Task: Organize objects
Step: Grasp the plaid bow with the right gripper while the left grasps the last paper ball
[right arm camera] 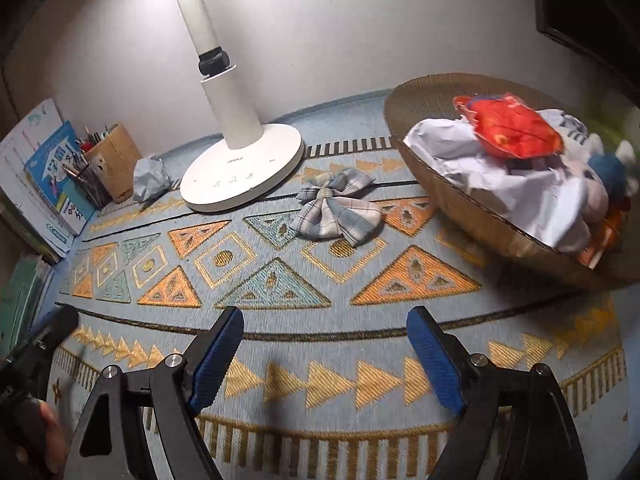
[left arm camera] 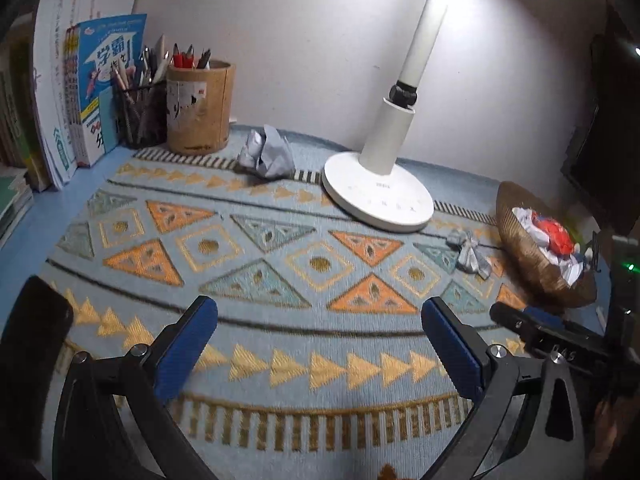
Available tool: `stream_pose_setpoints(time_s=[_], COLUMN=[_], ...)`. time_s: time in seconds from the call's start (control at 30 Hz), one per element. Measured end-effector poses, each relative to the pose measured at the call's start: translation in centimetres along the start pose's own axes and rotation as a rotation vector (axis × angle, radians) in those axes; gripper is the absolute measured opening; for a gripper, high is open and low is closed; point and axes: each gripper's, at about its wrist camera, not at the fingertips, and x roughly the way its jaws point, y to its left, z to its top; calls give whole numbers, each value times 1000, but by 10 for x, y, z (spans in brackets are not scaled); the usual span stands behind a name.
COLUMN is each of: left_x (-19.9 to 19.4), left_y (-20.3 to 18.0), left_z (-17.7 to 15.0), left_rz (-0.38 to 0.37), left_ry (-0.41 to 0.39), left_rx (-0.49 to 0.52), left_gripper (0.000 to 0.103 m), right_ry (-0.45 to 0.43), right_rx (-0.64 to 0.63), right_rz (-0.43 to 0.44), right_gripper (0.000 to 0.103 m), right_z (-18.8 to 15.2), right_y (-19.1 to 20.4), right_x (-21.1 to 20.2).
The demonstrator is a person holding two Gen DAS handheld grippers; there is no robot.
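both grippers, left [left arm camera: 320, 344] and right [right arm camera: 325, 344], gape empty; the right should probably straddle the plaid bow [right arm camera: 336, 210] mid-mat beside the basket [right arm camera: 432, 188], pinching its knot.

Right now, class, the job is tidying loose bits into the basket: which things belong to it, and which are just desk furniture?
Belong to the job:
- crumpled paper ball
- plaid fabric bow
- woven basket

Just lying about:
- desk lamp
- pen holders
- books
- patterned mat
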Motion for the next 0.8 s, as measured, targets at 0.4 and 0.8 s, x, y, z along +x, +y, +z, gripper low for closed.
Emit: stream_pose_setpoints(time_s=[0.4, 0.8], left_x=[140, 172], left_y=[48, 43], left_z=[108, 113], left_rz=[91, 49], left_ry=[13, 18], left_rx=[-72, -40], left_gripper=[102, 54], right_ry=[-49, -40], right_rx=[167, 33], right_rz=[-241, -275], right_gripper=[82, 30], right_z=[51, 59], right_y=[16, 36], right_x=[67, 79])
